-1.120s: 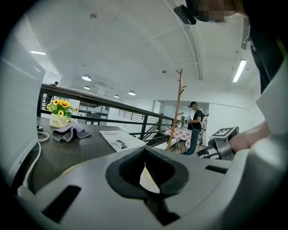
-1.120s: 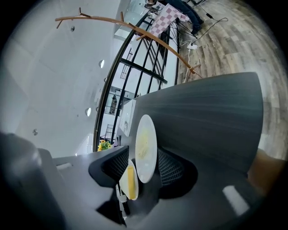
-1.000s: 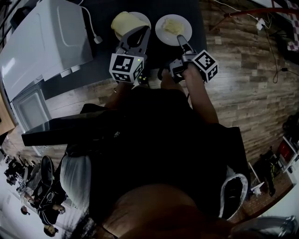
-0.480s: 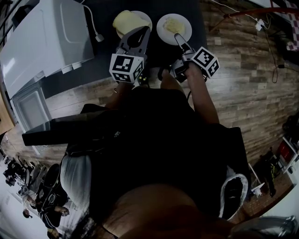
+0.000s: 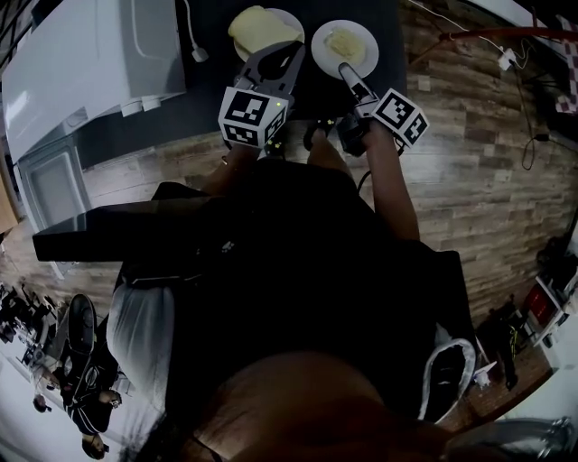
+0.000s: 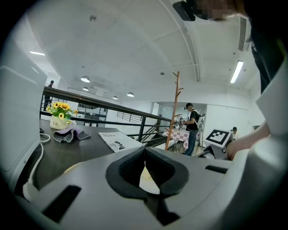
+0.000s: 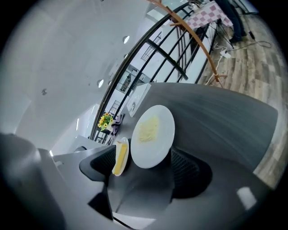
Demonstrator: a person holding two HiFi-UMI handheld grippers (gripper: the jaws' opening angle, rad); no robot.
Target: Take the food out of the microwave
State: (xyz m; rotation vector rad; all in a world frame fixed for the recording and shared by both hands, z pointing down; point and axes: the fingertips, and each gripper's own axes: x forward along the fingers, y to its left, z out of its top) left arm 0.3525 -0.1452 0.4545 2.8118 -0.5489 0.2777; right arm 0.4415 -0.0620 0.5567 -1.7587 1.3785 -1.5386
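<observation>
looks nearly done: two plates of food already out and set on the dark table [image 5: 203,99], well clear of the white microwave [image 5: 81,63] at the far left. nearer the microwave, a plate with a yellow block [image 5: 262,27]; just beside it, a plate with a pale heap [image 5: 345,45]. right gripper [image 5: 349,74] with jaws spread wide, having just been opening, the plate with a pale heap lying between and beyond them, touched by neither pad. left gripper [image 5: 291,52] pinched shut tip to tip at the near edge of the plate with a yellow block, with no hold on the rim to be made out. probably left to do: drawing both grippers back, perhaps closing the microwave, though hard to say whether open. only in the left gripper view: a pot of sunflowers [image 6: 58,117], a crumpled cloth [image 6: 69,134] and a booklet [image 6: 119,140] further along the table. only in the head view: the microwave whole. clearest in the right gripper view: both plates side by side on the tabletop.
</observation>
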